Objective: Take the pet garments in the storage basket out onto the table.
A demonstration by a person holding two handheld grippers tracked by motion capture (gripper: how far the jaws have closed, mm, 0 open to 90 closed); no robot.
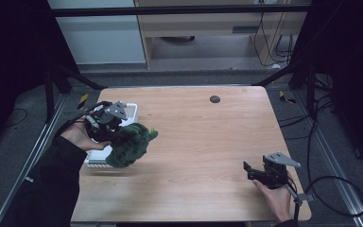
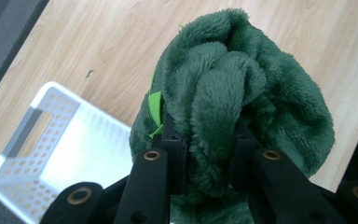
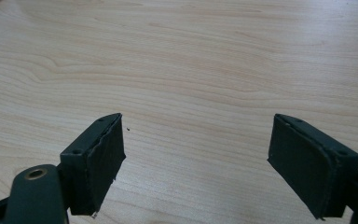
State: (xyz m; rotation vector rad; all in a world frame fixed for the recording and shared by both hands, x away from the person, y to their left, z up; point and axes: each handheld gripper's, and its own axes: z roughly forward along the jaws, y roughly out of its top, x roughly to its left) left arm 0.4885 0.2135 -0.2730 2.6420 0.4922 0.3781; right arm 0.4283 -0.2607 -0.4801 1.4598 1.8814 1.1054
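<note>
At the left of the high view, the left hand-held gripper [image 1: 116, 135] clamps a dark green plush toy [image 1: 130, 144] above the counter [image 1: 203, 142], beside a white perforated basket [image 2: 37, 154] whose visible interior looks bare. At lower right, the right hand-held gripper [image 3: 196, 163] hangs wide apart over bare wood.

The table [image 1: 194, 137] is made of light wood with wavy lines in it. A white basket [image 2: 51, 154] with little holes sits on it, down and to the left of the left gripper's jaws, and a small dark round spot [image 1: 214, 99] sits near the far edge. In the right gripper view, bare wood lies between and past the jaws.
</note>
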